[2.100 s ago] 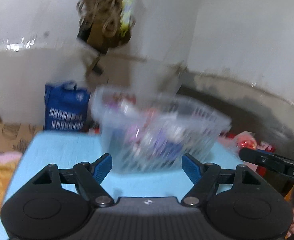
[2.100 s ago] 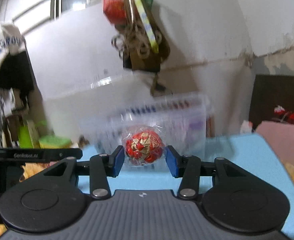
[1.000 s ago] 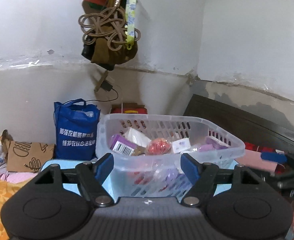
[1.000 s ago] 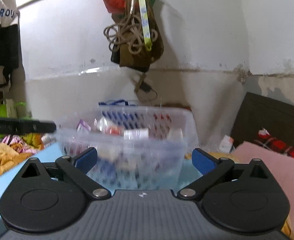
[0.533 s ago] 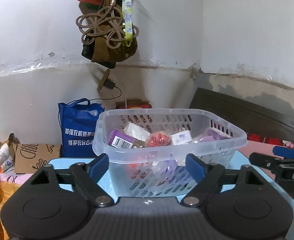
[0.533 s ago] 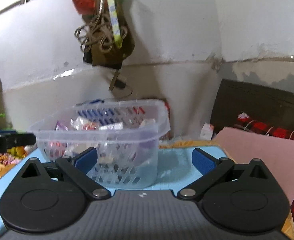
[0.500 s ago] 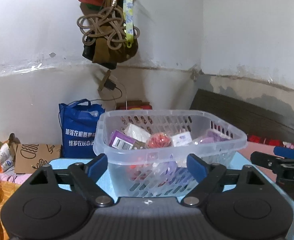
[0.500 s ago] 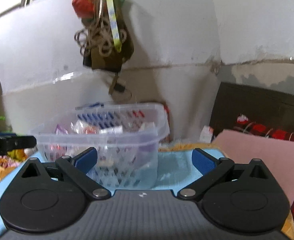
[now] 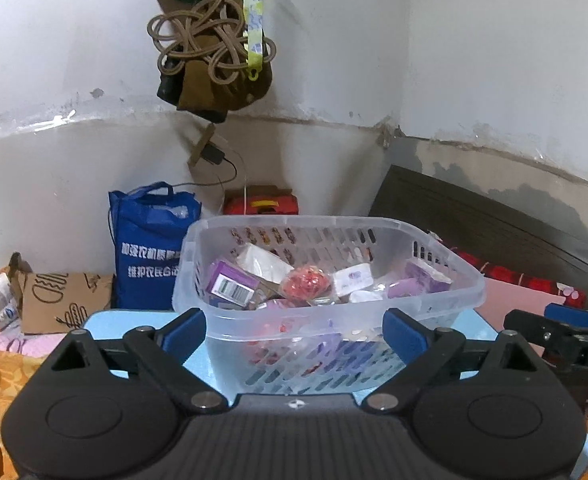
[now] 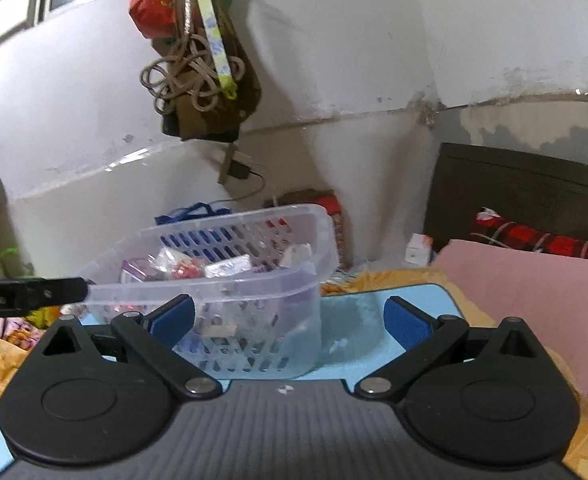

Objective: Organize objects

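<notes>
One clear basket on one blue table. Inside: one red wrapped ball, one barcoded purple box, one white tissue pack, several more small purple and white packets, exact number unclear. One blue bag behind.

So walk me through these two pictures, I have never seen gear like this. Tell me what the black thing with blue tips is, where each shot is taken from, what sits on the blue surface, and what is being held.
There is no robot here. A person carries a hand-held claw in each hand, each with its own camera looking along two blue-padded fingers.

One picture looks out over the left claw, the other over the right claw. Each claw also shows at the edge of the other's picture.

On the light blue table stands a clear plastic basket holding small packets, among them a red wrapped sweet and a purple box.

Nothing is held: both claws are open and empty. The left one has just been opening.
</notes>
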